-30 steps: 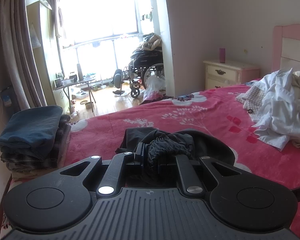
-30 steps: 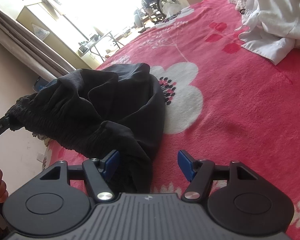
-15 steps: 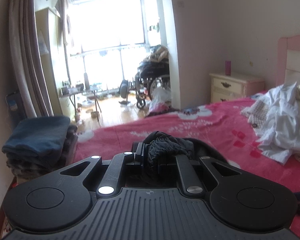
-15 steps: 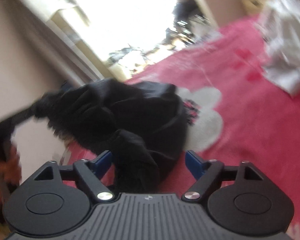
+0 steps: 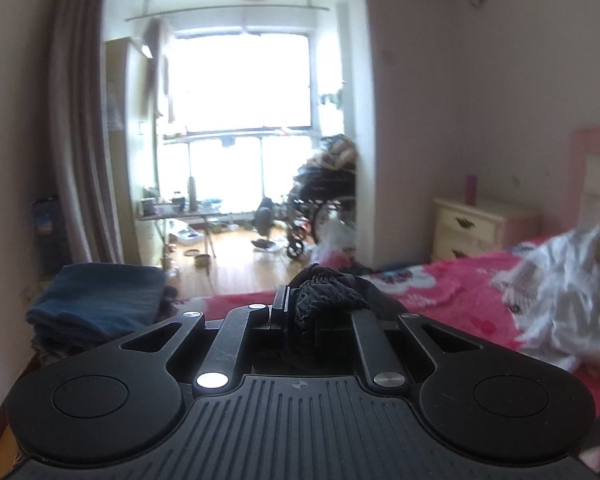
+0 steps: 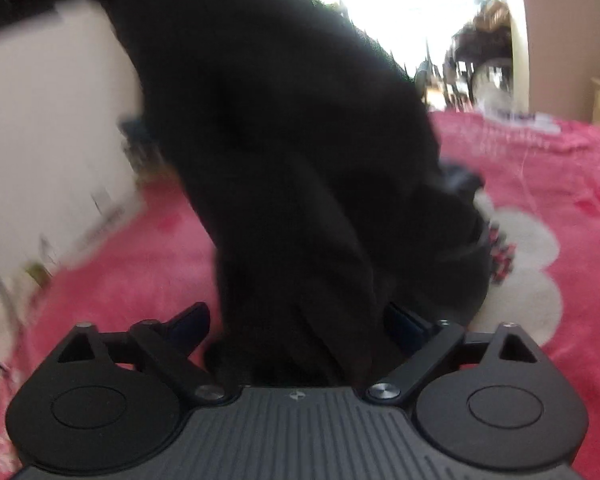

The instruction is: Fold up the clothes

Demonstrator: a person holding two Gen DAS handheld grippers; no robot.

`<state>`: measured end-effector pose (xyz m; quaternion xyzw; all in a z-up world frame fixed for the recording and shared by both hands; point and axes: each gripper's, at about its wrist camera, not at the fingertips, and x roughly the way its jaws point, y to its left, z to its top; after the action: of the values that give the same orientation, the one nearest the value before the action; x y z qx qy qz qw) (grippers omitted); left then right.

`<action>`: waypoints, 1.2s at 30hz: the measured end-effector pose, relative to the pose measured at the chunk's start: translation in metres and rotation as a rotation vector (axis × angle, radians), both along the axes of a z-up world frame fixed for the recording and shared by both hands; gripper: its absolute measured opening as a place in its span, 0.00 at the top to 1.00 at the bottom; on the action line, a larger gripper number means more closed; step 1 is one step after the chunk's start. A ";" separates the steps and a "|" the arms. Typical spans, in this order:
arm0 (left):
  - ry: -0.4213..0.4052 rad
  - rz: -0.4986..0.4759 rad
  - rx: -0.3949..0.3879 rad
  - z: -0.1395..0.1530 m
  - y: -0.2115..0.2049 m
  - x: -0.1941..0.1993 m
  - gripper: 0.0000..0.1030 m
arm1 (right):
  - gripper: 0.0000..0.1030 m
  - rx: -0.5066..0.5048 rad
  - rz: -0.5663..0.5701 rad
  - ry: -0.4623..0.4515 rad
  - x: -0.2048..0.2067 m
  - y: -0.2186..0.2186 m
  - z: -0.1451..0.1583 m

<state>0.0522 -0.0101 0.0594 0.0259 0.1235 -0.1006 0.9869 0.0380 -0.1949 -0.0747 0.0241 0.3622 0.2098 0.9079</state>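
While the black garment [image 6: 284, 168] hangs lifted above the red floral bedspread [image 6: 548, 184], its gathered edge is pinched between the pressed-together jaws of the left gripper [image 5: 320, 316] — and its lower folds fall between the wide-spread jaws of the right gripper [image 6: 300, 320], brushing them.

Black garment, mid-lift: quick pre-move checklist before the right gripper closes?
1. Left gripper clamped on black garment: ok.
2. Right gripper open: ok.
3. Fabric between the right fingers: ok, it fills the gap.
4. Which edge the right gripper is lined up on: cannot tell, blurred.
5. Garment clear of the bed: not ok, the lower part seems to rest on it.
6. Folded stack out of the way: ok.
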 end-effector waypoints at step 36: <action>0.419 -0.355 0.426 -0.179 -0.005 -0.110 0.79 | 0.86 -0.575 -0.079 -0.087 -0.086 -0.102 -0.013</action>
<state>-0.0574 -0.0151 -0.1192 0.2311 0.3353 -0.2457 0.8797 -0.0478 -0.2971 -0.0874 -0.2291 0.3664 0.0639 0.8995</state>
